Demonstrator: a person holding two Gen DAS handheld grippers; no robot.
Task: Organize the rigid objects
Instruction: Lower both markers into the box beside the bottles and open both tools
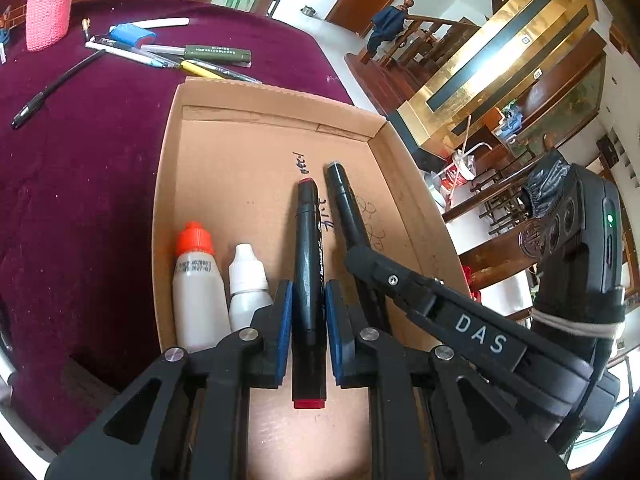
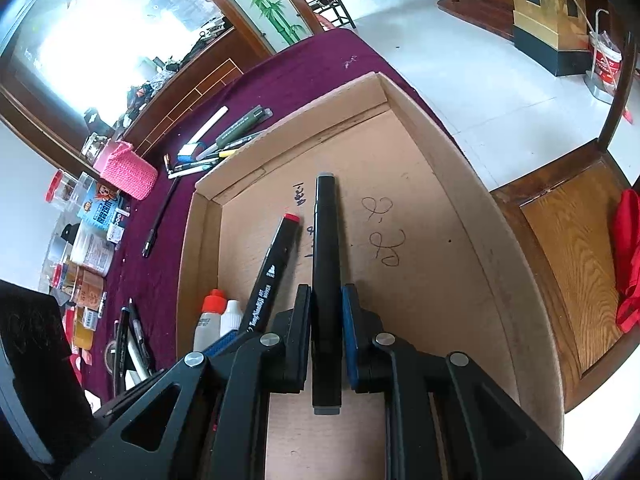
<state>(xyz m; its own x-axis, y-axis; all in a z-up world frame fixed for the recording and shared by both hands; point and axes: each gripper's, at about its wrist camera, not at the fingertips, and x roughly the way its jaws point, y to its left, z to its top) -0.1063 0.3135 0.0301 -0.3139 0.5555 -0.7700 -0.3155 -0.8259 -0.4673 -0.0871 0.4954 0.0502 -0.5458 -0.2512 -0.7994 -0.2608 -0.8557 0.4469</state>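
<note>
The left hand-held gripper (image 1: 308, 312) is clamped on a black marker with red ends (image 1: 307, 256), and the right hand-held gripper (image 2: 326, 320) is clamped on a black marker with grey ends (image 2: 327, 272), both over the cardboard tray (image 1: 170, 184). Just left of the red-ended marker, two small bottles (image 1: 224, 292) lie side by side in the tray. Beyond its far wall, loose pens (image 1: 172, 54) lie on the maroon-covered surface (image 1: 80, 160).

The small print on the orange-capped bottle (image 1: 195, 280) is too blurred to read — the pink knitted holder (image 1: 48, 8) is cut off at the top edge.
</note>
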